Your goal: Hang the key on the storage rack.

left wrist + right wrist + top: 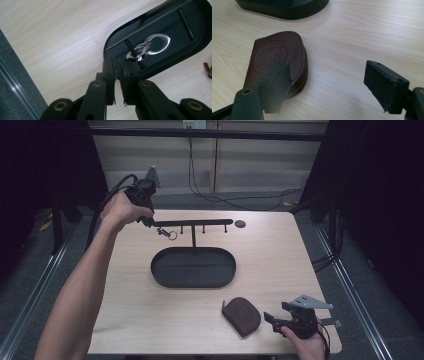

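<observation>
While the left gripper (149, 221) sits at the rack's (194, 223) left end, its fingers stand nearly closed with a narrow gap and nothing between them. Hanging job looks done: the key ring (147, 48) dangles from a peg over the black tray (160, 270). Right gripper (274, 321) waits wide open, empty, beside the brown pouch (243, 314) on the tabletop (280, 255) — that's likely next.

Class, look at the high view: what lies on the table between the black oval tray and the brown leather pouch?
Nothing: between the tray and the pouch the high view shows bare wooden table.
</observation>
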Motion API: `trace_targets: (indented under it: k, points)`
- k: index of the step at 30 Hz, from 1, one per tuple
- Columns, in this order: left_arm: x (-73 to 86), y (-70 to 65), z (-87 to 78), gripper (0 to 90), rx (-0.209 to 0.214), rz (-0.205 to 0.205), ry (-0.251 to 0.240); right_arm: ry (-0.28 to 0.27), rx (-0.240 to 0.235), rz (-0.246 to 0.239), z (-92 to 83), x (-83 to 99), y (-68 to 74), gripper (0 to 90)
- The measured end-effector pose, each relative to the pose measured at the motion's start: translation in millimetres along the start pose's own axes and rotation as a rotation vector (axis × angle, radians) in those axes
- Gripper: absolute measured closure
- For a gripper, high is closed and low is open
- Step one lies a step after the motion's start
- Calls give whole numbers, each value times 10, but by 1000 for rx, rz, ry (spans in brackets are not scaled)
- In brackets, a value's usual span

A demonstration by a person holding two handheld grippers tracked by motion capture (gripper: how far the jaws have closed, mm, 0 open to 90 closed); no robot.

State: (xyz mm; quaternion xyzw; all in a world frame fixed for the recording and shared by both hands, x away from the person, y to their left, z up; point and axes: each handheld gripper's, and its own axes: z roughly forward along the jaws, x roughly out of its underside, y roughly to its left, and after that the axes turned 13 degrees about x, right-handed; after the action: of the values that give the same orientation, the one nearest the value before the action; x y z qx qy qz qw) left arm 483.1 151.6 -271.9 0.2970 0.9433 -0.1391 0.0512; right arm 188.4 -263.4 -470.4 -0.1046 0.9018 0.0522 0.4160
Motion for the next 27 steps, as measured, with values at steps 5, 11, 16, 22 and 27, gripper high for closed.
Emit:
trace_targets:
  k: [5, 11, 16, 22, 27]
  points:
    - [57, -4, 5, 799, -4, 18, 2, -1, 1, 1, -2, 1, -1, 214]
    - [190, 17, -31, 753, 32, 19, -13, 0, 3, -4, 1, -1, 5, 214]
    - [328, 41, -54, 708, 48, 32, -26, 1, 6, -1, 1, -1, 4, 214]
    - [506, 66, -88, 653, 73, 41, -34, 3, 8, 2, 3, -2, 4, 214]
    - [666, 93, -110, 610, 74, 45, -57, 6, 8, 2, 7, -3, 5, 212]
